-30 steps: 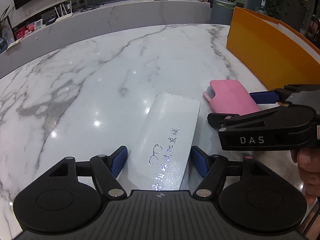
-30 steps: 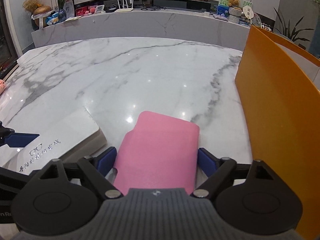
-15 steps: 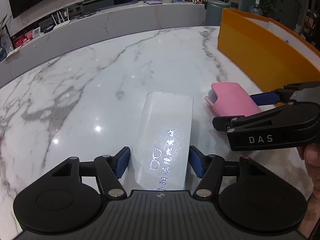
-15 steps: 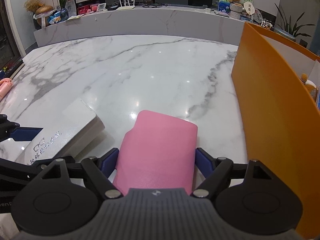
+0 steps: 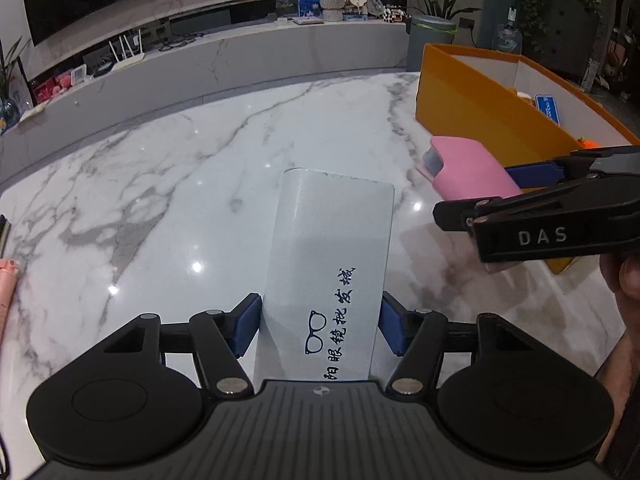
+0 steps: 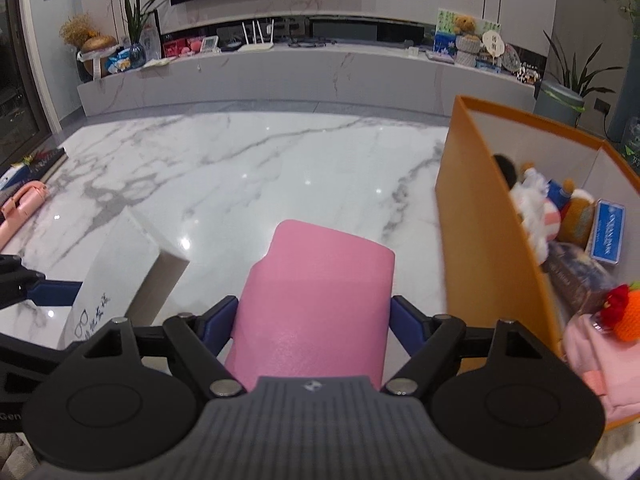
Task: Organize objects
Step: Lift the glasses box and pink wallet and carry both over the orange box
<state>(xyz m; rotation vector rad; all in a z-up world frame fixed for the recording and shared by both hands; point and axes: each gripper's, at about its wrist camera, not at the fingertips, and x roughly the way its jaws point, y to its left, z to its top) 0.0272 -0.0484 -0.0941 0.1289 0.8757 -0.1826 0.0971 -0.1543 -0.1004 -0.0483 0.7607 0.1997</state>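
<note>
The left gripper [image 5: 320,330] has its 2 blue fingers [image 5: 246,328] pressed against the long sides of a white glasses case [image 5: 328,264], which carries a small printed pair of glasses and dark lettering. Their gap has just been narrowing onto it. The case juts out ahead of the fingers, lifted clear of the white marble surface [image 5: 180,184].

The right gripper [image 6: 312,322] holds a pink case [image 6: 316,300] the same way, its fingers [image 6: 218,322] tight on both sides after closing in on it, and this case too hangs above the marble. Seen from the left gripper's camera, the pink case [image 5: 468,170] sits just left of the orange box [image 5: 484,116], with the right gripper [image 5: 516,190] reaching in from that side.

The orange box [image 6: 484,240] stands open on the right part of the surface. Relative to the box, the pink case is just beside its near left wall and the white glasses case [image 6: 116,276] lies further left, well apart from it. Inside the box I can see soft toys [image 6: 536,208], a blue card [image 6: 608,236] and a knitted orange fruit [image 6: 628,316], all jumbled close together. Far left of the box, at the surface's edge, lies a pink object [image 6: 22,204] I cannot identify.
</note>
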